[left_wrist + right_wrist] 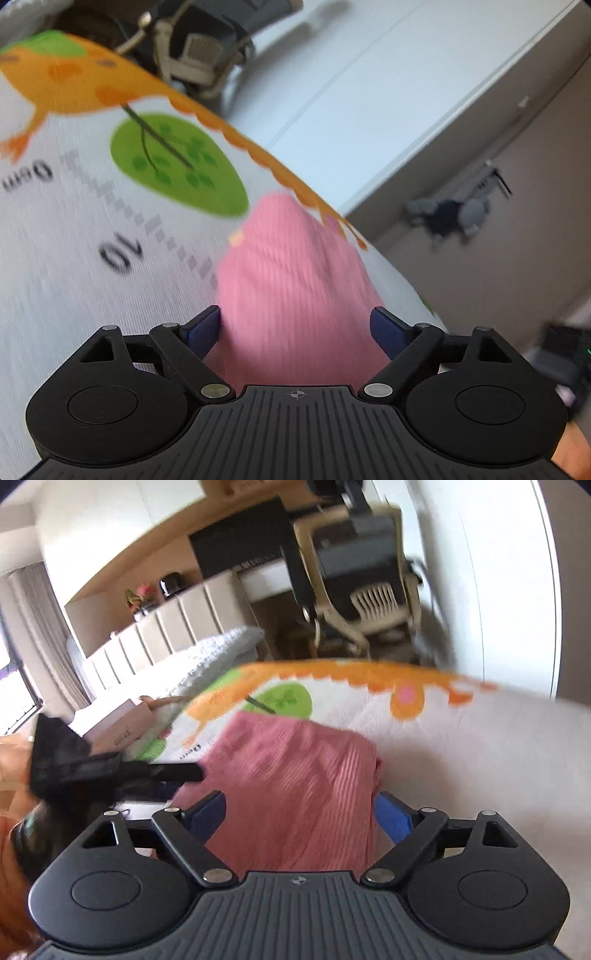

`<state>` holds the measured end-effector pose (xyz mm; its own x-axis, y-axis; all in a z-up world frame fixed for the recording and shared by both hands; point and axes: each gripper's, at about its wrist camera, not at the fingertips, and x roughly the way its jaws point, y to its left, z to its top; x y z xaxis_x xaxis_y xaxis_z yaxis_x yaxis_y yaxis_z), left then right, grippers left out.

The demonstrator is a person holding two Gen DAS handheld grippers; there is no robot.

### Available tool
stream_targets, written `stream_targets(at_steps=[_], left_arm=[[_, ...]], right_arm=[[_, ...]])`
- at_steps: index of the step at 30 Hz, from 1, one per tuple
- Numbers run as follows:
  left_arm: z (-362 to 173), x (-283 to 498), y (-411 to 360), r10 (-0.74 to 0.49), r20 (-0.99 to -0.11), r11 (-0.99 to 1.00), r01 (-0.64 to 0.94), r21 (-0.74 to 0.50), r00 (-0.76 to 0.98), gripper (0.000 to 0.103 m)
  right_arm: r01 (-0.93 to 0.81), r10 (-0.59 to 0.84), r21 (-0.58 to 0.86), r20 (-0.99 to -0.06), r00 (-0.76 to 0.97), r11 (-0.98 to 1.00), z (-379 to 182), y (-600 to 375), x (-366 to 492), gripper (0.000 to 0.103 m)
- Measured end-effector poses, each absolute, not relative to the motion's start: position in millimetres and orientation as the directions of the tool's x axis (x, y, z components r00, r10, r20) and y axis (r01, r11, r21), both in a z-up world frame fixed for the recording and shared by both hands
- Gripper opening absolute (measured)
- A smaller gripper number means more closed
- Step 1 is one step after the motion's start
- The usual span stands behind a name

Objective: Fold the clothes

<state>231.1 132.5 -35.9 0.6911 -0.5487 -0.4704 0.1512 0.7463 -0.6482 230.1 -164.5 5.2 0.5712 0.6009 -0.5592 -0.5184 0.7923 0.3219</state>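
Underneath, printed mat [424, 716] beneath pink ribbed garment [295, 782]; office chair [362, 572] beyond.

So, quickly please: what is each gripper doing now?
Left gripper: open, pink ribbed garment lies between its fingers.
Right gripper: open, same garment between fingers.

Each hand-held gripper [295, 325] [299, 812] is showing a black ribbed body, silver pivot screws, a small crosshair mark and blue, slightly blurred finger pads [393, 818].
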Motion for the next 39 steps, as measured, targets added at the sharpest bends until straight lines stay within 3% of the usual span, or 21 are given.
stream_targets(at_steps=[2,3,7,9,12,15,20,25,33,39], left_arm=[[-40,227,127,-0.566,-0.476,0.747,0.174,-0.642,0.673,0.090],[-42,226,122,-0.561,-0.476,0.759,0.193,-0.621,0.677,0.089],[-49,212,112,-0.516,-0.439,0.811,0.253,-0.528,0.736,0.085],[-47,206,120,-0.482,-0.387,0.808,0.227,-0.544,0.786,0.079],[-49,201,139,-0.413,-0.328,0.784,0.149,-0.602,0.850,0.081],[-54,202,155,-0.366,-0.330,0.748,0.064,-0.661,0.870,0.088],[-49,203,150,-0.372,-0.348,0.771,0.077,-0.633,0.860,0.093],[-32,197,135,-0.335,-0.512,0.892,0.091,-0.443,0.791,0.094],[-19,170,118,-0.422,-0.602,0.906,0.298,-0.300,0.679,0.096],[-28,167,107,-0.214,-0.646,0.971,0.229,-0.062,0.732,0.096]], right_arm=[[-0.534,0.554,0.242,-0.615,0.562,0.810,-12,-148,235,0.083],[-0.547,0.551,0.232,-0.633,0.543,0.805,-19,-142,235,0.071],[-0.579,0.569,0.224,-0.632,0.526,0.784,-23,-125,238,0.051],[-0.601,0.571,0.194,-0.622,0.536,0.775,-20,-115,238,0.047],[-0.624,0.574,0.158,-0.606,0.551,0.765,-15,-91,248,0.044],[-0.629,0.580,0.143,-0.579,0.573,0.764,-14,-71,256,0.043],[-0.591,0.529,0.122,-0.613,0.587,0.797,-22,-74,263,0.042],[-0.572,0.531,0.158,-0.624,0.573,0.805,-18,-94,261,0.042],[-0.556,0.582,0.256,-0.594,0.555,0.791,-2,-107,275,0.058],[-0.564,0.543,0.192,-0.625,0.561,0.803,-21,-97,266,0.057]])
